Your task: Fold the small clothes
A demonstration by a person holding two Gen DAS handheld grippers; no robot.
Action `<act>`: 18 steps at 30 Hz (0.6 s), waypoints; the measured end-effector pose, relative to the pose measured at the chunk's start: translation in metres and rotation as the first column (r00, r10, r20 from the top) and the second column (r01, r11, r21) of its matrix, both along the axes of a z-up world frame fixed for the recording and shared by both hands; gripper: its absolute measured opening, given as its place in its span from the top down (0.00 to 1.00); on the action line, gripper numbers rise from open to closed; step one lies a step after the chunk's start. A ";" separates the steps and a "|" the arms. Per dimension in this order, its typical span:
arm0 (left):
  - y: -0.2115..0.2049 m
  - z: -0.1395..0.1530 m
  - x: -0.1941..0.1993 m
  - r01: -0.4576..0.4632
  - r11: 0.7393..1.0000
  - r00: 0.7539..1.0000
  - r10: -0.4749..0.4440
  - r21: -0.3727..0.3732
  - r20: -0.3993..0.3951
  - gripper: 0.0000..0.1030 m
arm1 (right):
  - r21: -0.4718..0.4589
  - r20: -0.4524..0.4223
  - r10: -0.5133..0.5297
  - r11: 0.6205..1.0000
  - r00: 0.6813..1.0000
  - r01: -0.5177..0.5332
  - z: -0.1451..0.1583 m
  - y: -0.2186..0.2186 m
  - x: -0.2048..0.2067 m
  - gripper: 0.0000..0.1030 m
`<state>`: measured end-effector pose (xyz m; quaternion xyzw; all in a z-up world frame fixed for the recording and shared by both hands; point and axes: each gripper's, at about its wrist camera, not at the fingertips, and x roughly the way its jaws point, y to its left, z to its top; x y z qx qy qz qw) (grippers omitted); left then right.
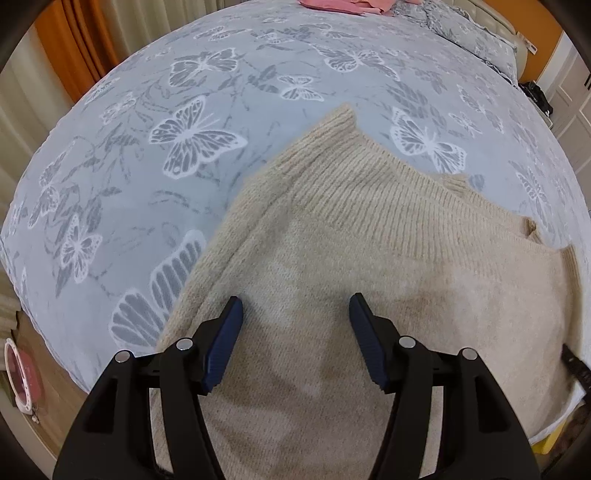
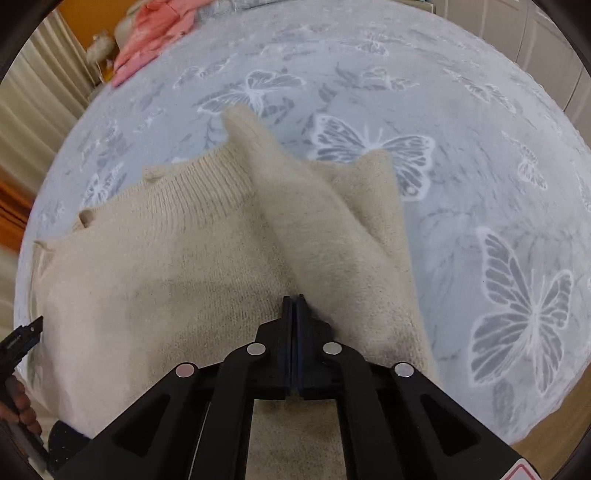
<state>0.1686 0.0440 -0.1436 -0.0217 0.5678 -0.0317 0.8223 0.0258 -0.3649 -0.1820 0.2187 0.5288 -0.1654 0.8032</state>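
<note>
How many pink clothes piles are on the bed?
1: the pink clothes lie at the bed's far edge, beyond the beige sweater. More may be hidden.

Both cams are wrist fisheyes, each riding behind its own claw and looking steeply down along the fingers at the bed point(image 1: 155, 229), close in.

Left cam: left claw point(image 1: 295, 314) fills the bottom of frame, cream knit sweater point(image 1: 369, 277) right below it; the view runs up across the butterfly bedspread to a pillow point(image 1: 476, 40) at top right and orange curtain point(image 1: 74, 40) at top left.

Right cam: right claw point(image 2: 294, 301) at bottom centre, bed edge w/ wardrobe doors point(image 2: 517, 33) at top right.

Shared: the sweater's ribbed hem, the bedspread, pink clothes point(image 1: 343, 5) at the far end. The left claw also shows at the right cam's lower left edge.
</note>
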 end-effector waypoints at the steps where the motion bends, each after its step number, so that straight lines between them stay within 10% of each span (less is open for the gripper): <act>1: 0.003 0.003 -0.002 -0.007 1.000 1.000 0.007 -0.018 0.000 0.44 | 0.006 0.002 -0.019 1.000 1.000 0.019 0.006 -0.001 -0.002 1.00; 6: 0.052 0.018 -0.016 -0.134 0.969 0.991 0.136 -0.206 -0.004 0.35 | 0.000 0.094 0.036 0.999 0.995 -0.036 0.046 0.028 -0.005 0.90; 11: 0.053 0.031 -0.015 -0.116 0.973 0.992 0.122 -0.201 0.018 0.35 | -0.130 0.087 0.166 0.979 0.982 -0.154 0.059 0.055 0.023 0.89; 14: 0.032 0.044 -0.001 -0.027 0.984 0.997 0.039 -0.177 0.066 0.21 | -0.149 0.083 0.068 0.987 0.994 -0.055 0.058 0.027 0.034 0.52; 18: 0.015 0.038 0.034 0.025 0.987 0.997 -0.013 -0.161 0.077 0.15 | -0.126 0.061 0.043 0.991 0.997 -0.035 0.046 -0.014 0.048 0.42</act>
